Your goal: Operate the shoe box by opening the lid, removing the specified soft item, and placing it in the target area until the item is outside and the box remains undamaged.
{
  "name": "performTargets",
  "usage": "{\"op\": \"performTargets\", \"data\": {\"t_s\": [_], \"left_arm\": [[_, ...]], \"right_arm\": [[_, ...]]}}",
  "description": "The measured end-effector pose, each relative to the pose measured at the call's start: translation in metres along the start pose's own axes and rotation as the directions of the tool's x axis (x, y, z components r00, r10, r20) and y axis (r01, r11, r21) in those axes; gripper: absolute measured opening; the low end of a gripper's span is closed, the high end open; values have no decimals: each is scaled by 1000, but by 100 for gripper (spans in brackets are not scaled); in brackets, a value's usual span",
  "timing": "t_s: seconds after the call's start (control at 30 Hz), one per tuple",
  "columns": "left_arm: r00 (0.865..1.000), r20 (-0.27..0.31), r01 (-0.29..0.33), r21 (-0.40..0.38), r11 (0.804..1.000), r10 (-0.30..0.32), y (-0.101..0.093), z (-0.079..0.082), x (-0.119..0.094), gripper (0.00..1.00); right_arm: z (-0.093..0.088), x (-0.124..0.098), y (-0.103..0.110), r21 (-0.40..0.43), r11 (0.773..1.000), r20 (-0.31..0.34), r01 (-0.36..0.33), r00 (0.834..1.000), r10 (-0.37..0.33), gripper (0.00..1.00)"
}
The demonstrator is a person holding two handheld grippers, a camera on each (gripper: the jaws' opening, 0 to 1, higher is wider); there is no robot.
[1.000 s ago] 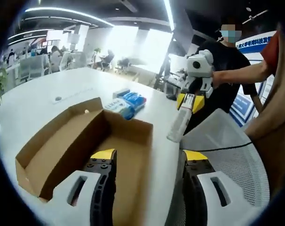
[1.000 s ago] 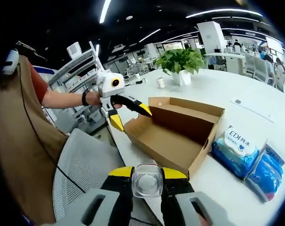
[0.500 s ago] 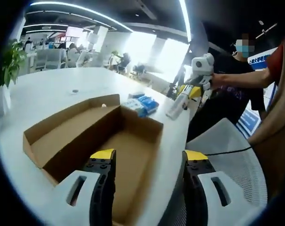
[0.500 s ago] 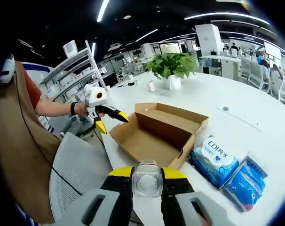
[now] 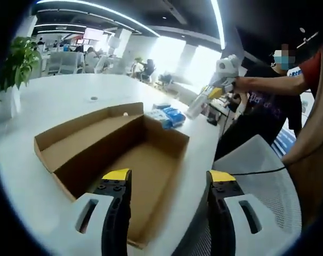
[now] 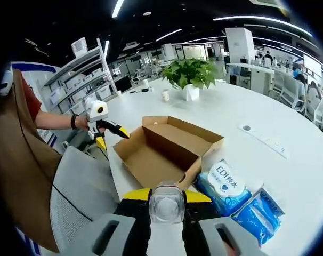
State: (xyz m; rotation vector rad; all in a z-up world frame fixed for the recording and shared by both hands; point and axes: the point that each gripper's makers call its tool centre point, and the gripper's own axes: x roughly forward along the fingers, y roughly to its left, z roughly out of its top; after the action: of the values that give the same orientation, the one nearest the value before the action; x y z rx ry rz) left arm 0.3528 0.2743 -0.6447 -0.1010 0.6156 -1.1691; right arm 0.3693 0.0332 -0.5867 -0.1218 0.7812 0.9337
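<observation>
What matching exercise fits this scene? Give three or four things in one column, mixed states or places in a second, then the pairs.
Things:
1 cardboard box
2 clear bottle
3 blue wipe packs
4 potted plant

States:
A lying on the table beside the box
B clamped in the right gripper
C open, nothing visible inside
D standing past the box

Pairs: 1-C, 2-B, 3-A, 4-D

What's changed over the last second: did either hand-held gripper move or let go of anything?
The right hand-held gripper has drawn up and back from the cardboard box, still shut on the clear bottle; in the left gripper view it now looks smaller and farther off. The left hand-held gripper stays open and empty at the box's near edge. The box and the blue wipe packs lie where they were on the white table.
</observation>
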Motion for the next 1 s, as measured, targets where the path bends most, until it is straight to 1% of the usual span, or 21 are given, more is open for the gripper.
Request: {"op": "performTargets", "data": {"t_s": [0.3, 0.47, 0.63, 0.87, 1.0], "left_arm": [[999, 5, -34, -27, 999, 35, 2, -9, -9, 56], [999, -9, -51, -34, 998, 50, 1, -17, -16, 55], [997, -14, -73, -39, 997, 72, 3, -20, -24, 55], [995, -11, -95, -51, 994, 94, 4, -21, -30, 55], [995, -13, -98, -54, 994, 98, 4, -22, -30, 55]], "right_arm": [[19, 8, -24, -25, 1000, -6, 4, 1000, -4, 17], [27, 13, -35, -38, 999, -17, -3, 1000, 2, 17], [32, 16, -55, -42, 999, -18, 11, 1000, -12, 17], [34, 18, -74, -82, 997, -69, 10, 998, -16, 17], [38, 18, -87, -92, 996, -82, 15, 996, -23, 17]]}}
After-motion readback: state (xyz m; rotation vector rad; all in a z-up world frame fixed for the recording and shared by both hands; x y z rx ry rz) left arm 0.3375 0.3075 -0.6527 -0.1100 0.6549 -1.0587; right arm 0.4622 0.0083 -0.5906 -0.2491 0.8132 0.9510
